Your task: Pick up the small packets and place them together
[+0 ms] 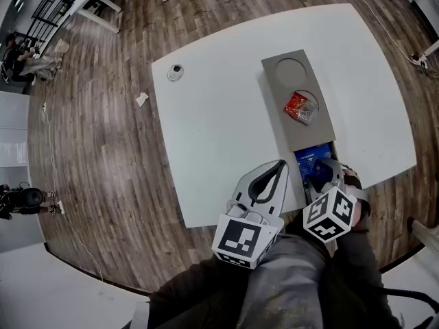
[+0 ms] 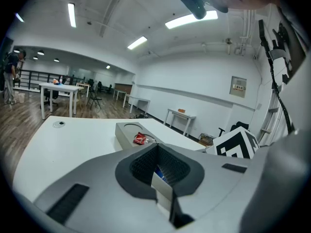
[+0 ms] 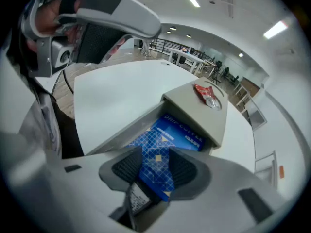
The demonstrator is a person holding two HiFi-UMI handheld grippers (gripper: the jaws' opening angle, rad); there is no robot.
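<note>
A white table [image 1: 226,108] stands on a brown plank floor [image 1: 103,149] in a large room with white walls [image 2: 194,86], ceiling strip lights [image 2: 187,19], more white desks [image 2: 58,87] and a black railing [image 1: 42,11] far left.

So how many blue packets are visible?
2: one blue packet in the right gripper, another packet lying in the open compartment of the grey tray. More may be hidden underneath.

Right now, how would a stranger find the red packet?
On the white table lies a long grey tray. The red packet sits in the round hollow at its middle. It alone is red: the blue packets lie at the tray's open end.
</note>
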